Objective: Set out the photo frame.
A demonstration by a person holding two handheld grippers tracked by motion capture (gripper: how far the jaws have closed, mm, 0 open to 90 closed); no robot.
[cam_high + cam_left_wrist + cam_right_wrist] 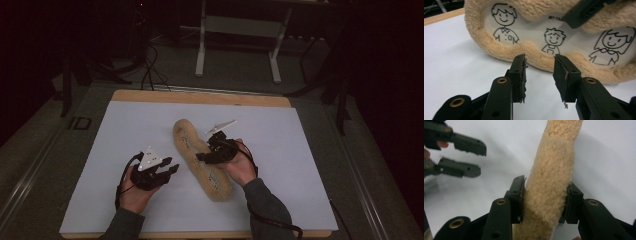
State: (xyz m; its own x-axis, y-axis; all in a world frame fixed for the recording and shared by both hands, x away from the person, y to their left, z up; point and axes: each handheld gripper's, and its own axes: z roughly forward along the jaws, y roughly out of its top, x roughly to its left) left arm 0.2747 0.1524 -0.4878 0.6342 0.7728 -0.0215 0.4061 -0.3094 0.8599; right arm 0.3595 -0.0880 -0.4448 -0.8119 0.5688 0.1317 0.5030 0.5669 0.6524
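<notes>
A long tan plush pad (186, 134) lies slantwise on the white sheet (125, 130). Its white inner panel (529, 27) carries cartoon drawings of three figures. My right gripper (202, 156) is shut on the pad's fuzzy rim (554, 157) about midway along, and in the right gripper view both pads of the right gripper (545, 192) press into the fleece. My left gripper (172, 166) stands open just left of the pad. In its own view the left gripper (539, 65) has nothing between its jaws, whose tips sit just short of the near rim (499, 51). The left gripper (481, 159) also appears at the upper left of the right gripper view.
The sheet covers a wooden board (200, 96) with a grey floor around it. Behind the board stand a white metal frame (235, 30) and dark cables (150, 65). A cable trails from each gripper along the forearms.
</notes>
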